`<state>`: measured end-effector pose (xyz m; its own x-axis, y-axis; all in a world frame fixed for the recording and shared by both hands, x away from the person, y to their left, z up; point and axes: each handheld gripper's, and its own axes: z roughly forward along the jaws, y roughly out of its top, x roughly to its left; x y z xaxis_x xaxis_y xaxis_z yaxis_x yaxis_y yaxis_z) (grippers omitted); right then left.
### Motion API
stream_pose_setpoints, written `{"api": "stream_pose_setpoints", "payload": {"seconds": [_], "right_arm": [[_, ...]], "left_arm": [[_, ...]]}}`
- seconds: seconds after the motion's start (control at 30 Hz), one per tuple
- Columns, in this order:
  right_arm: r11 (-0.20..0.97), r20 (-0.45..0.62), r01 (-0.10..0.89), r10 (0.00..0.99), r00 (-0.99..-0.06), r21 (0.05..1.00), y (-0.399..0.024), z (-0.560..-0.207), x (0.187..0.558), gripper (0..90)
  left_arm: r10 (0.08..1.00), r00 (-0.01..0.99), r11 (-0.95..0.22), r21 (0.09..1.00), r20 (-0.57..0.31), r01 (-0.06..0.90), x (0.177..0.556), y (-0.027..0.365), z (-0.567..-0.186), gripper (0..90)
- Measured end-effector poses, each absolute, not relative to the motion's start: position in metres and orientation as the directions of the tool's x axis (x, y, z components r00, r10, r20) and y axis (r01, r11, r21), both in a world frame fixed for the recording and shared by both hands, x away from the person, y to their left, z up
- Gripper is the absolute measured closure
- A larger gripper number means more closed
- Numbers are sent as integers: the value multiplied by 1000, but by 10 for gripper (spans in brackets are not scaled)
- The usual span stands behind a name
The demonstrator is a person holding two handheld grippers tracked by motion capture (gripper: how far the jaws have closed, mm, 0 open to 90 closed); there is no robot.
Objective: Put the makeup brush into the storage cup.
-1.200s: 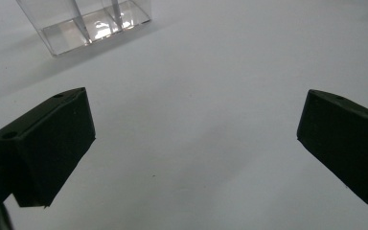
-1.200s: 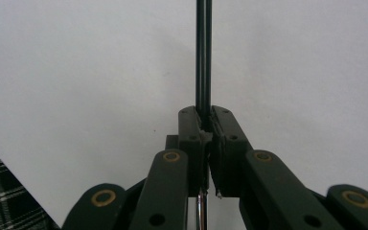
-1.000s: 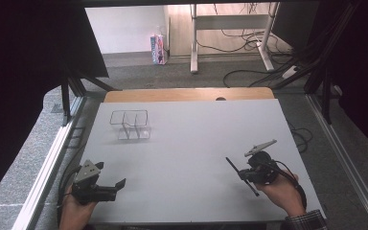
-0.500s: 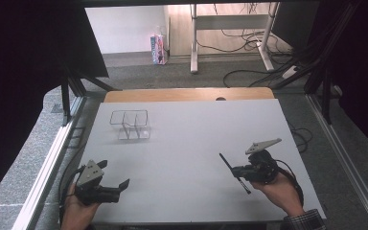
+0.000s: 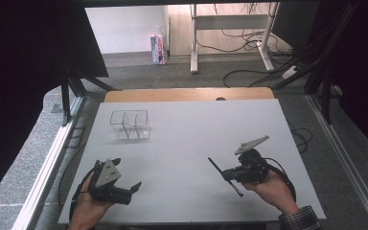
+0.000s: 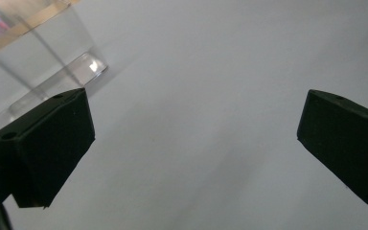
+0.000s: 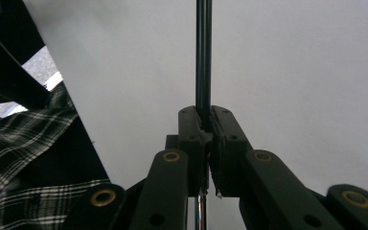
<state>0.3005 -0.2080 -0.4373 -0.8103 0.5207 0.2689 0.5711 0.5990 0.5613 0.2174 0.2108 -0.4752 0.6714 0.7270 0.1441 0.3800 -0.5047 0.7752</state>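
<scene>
Right gripper view: thin black rod (image 7: 203, 52), clamped near its middle between the right gripper (image 7: 204, 134) jaws, projecting beyond them. Likely light, rigid, slippery; suits a mid-shaft hold. Left gripper (image 6: 191, 143) jaws wide, empty, above the tabletop (image 6: 211, 72).

Left tongs (image 5: 135, 187) low at near left, jaws spread wide, right tongs (image 5: 226, 175) clamped tight, pointing left.

Black tool (image 5: 230, 175) w/ grey plate (plaid sleeve (image 5: 301, 219)).
</scene>
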Motion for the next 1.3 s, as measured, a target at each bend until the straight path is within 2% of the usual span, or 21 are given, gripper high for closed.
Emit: {"api": "stream_pose_setpoints", "payload": {"seconds": [0.1,0.2,0.63,0.67,0.77,0.93,1.1,1.13,1.3], "right_arm": [[609,283,574,510,-812,548,-202,-437,301,835],[625,296,568,491,-819,536,-193,-437,302,835],[692,343,534,411,-845,486,-155,-438,304,835],[703,347,530,403,-847,475,-150,-439,304,835],[716,361,527,392,-846,457,-144,-439,304,836],[732,373,509,363,-854,453,-138,-441,303,835],[748,393,497,337,-855,440,-130,-443,300,835],[757,395,492,332,-857,431,-128,-444,300,835],[770,405,479,312,-859,422,-124,-447,299,835]], "left_arm": [[696,696,-544,762,177,351,220,203,-473,0],[643,724,-612,736,251,289,222,182,-470,0],[516,792,-690,707,328,157,238,129,-465,62],[494,804,-698,702,331,140,239,122,-464,106],[466,818,-709,696,337,117,240,115,-465,162],[415,830,-735,674,372,65,241,101,-467,231],[360,843,-757,654,400,13,237,93,-467,365],[352,845,-758,652,402,5,236,92,-467,418],[307,854,-777,629,420,-30,231,86,-469,507]]}}
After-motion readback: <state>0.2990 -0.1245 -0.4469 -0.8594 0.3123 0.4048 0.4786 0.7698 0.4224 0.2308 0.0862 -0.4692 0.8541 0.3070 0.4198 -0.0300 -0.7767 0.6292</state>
